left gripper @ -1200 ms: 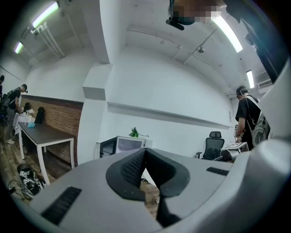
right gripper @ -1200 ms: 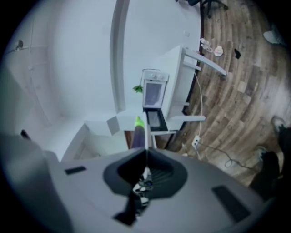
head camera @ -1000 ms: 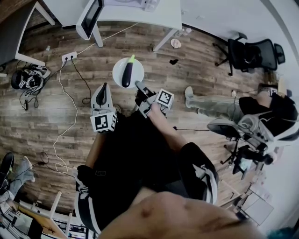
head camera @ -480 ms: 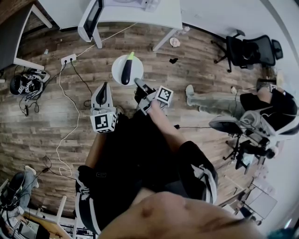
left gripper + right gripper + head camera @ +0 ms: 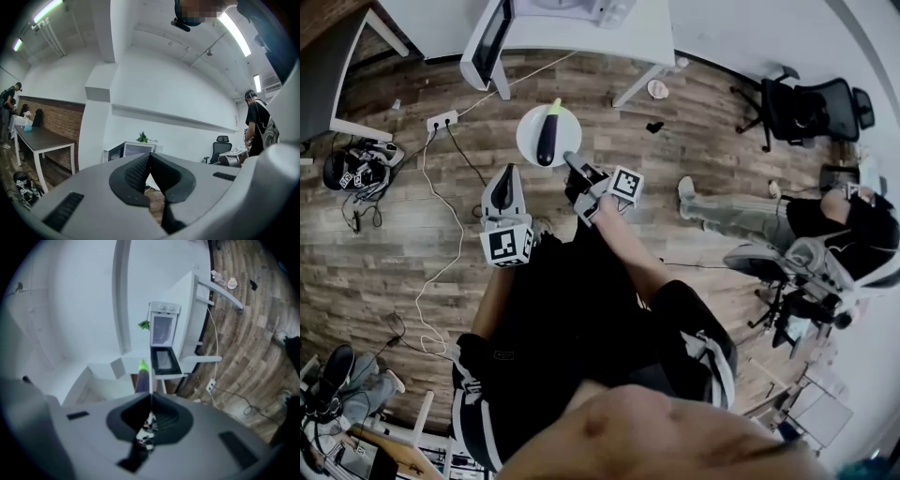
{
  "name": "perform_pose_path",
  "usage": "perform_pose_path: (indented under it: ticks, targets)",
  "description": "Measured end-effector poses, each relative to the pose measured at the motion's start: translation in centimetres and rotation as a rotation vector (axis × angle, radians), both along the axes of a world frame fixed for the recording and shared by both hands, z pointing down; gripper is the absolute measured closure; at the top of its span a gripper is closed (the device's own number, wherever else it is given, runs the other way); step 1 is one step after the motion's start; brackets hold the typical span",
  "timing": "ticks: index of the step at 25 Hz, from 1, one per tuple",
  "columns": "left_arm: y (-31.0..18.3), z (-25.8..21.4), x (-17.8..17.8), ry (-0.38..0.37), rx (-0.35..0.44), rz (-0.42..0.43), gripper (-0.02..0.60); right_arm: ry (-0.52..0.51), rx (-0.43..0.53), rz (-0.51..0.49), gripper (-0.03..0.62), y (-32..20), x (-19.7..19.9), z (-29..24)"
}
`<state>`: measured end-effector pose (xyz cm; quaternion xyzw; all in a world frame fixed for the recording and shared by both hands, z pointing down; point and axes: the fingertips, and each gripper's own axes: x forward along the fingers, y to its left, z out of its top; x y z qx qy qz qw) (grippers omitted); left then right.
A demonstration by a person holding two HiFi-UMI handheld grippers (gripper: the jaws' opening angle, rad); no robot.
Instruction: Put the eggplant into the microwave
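Plainly the long dark-purple eggplant (image 5: 547,139) with a green stem end lies loose on the round white plate (image 5: 528,142). My right tongs (image 5: 571,161) are clenched on the plate's near rim, carrying it in front of me. I judge the eggplant firm, smooth and apt to roll, so the plate needs holding flat. For a direct grip, its thick middle looks best. My left tongs (image 5: 507,175) point level alongside, closed on nothing. The open white microwave (image 5: 162,333) stands ahead.

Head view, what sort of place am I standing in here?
Probably an office or lab workspace: a wheeled office chair, a white table, and a power strip with loose cables across the wooden floor.
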<state>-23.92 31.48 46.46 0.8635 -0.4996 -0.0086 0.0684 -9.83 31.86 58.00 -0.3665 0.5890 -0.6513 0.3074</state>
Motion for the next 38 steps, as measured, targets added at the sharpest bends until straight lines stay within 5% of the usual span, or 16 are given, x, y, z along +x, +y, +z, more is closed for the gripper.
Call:
perform_pose_path:
  ticks: [7, 23, 38]
  targets:
    - [-4.3, 0.3, 1.8, -0.014, -0.004, -0.08, 0.549, 0.014, 0.025, -0.082, 0.556, -5.2, 1.4, 0.3]
    - [-15.2, 0.1, 12.3, 0.02, -0.039, -0.284, 0.549, 0.036, 0.033, -0.255, 0.556, -16.9, 11.1, -0.7]
    - [-22.0, 0.8, 17.9, -0.021, -0.04, -0.404, 0.549, 0.032, 0.014, -0.318, 0.556, -23.9, 17.0, 1.2]
